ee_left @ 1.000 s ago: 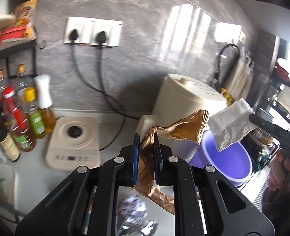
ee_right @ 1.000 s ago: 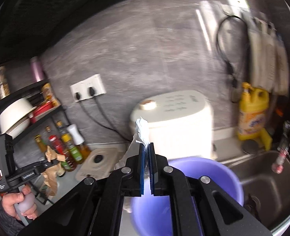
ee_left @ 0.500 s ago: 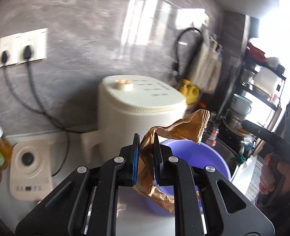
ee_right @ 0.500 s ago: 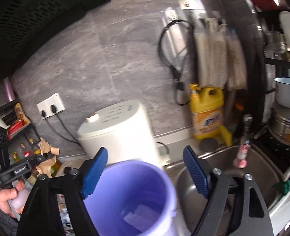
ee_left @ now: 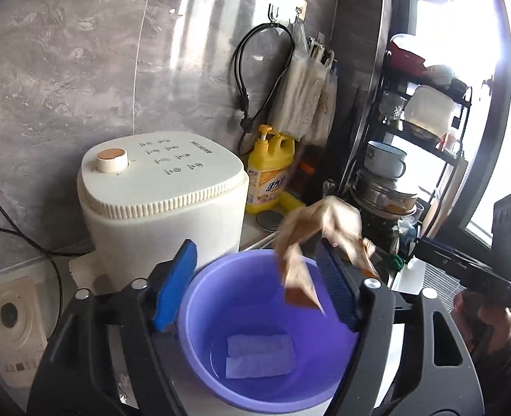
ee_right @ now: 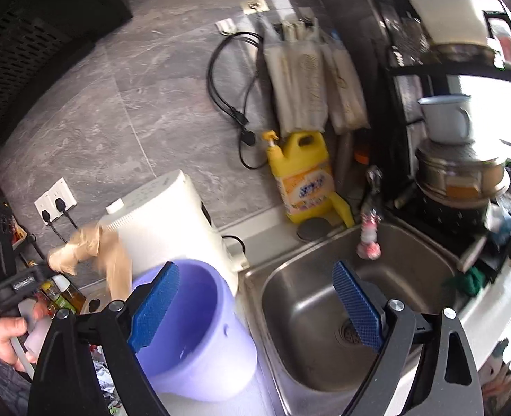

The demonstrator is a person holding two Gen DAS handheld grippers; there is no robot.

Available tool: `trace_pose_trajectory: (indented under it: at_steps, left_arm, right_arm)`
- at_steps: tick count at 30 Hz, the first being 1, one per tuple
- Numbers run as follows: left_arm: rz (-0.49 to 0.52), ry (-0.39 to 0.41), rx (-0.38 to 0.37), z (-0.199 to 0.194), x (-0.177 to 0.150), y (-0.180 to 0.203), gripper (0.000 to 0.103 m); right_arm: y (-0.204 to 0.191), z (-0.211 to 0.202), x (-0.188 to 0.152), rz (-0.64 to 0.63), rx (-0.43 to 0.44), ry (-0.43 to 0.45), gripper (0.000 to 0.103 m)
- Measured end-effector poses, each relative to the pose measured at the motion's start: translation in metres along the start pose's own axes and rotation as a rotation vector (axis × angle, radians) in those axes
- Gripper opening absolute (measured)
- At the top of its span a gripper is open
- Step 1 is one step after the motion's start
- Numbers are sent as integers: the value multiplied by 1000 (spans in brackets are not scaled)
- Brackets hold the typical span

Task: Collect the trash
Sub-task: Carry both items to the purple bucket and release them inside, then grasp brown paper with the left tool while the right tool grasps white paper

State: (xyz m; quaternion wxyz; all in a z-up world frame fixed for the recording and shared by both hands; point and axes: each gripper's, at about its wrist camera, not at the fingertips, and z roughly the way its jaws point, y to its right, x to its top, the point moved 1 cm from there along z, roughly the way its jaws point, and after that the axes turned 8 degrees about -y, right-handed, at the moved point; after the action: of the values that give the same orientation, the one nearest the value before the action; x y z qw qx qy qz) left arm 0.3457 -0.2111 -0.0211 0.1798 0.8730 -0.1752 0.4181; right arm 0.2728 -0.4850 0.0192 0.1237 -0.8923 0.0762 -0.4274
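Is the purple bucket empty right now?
No, a white tissue lies flat on the bottom of the bucket, as the left wrist view shows.

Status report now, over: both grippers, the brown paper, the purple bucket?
Left gripper just opened, brown paper dropping over purple bucket. Right gripper open, empty. White tissue in bucket. Nothing blocking.

Inventory by count:
- Purple bucket (ee_left: 272,332): one, below the left tool (ee_left: 257,282).
- White paper sheet (ee_left: 259,356): one, inside the bucket.
- Brown paper scrap (ee_left: 310,239): one, between the tool's pads.
- Cream appliance (ee_left: 161,201): one, ahead.
- Yellow detergent bottle (ee_left: 271,176): one.
- Sink (ee_right: 328,312): one.
- Tools: two.
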Motion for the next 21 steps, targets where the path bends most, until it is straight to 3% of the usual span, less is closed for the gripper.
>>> trace_pose_trajectory:
  at_steps: [11, 15, 21]
  left_arm:
    - [-73, 0, 131, -52, -32, -39, 86]
    - [-114, 2, 215, -80, -48, -60, 95]
    - [-188, 9, 328, -127, -75, -100, 97]
  right_arm:
    - [-27, 1, -16, -8, 73, -17, 92]
    - [-55, 8, -18, -49, 123, -32, 95]
    - [-117, 13, -21, -152, 218, -40, 95]
